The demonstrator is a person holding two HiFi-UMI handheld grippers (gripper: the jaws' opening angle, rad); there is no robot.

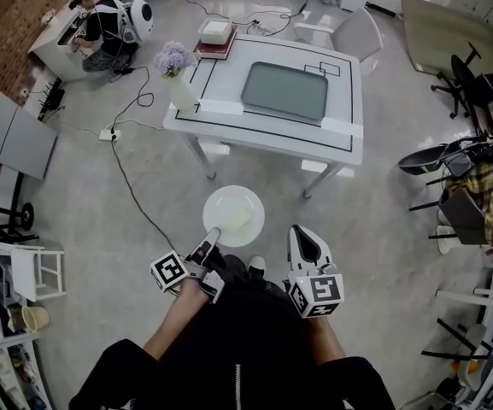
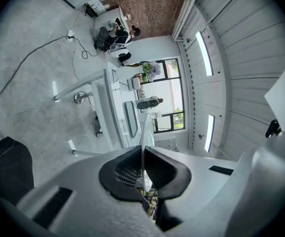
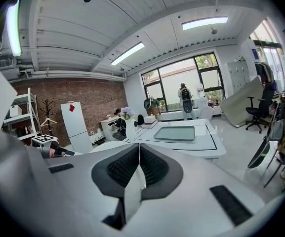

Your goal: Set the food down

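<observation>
My left gripper [image 1: 210, 239] is pinched almost fully closed on the near rim of the round white plate [image 1: 227, 202]. The plate hangs over the floor with a pale piece of food [image 1: 239, 220] on it, well short of the white rectangular table [image 1: 349, 109]. My right gripper [image 1: 302, 236] is closed on nothing, just beside the plate. Held by one edge only, the plate could tilt and spill the food, or slip from the pads.

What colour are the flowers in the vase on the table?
The flowers are pale purple; the head view shows them best.
</observation>
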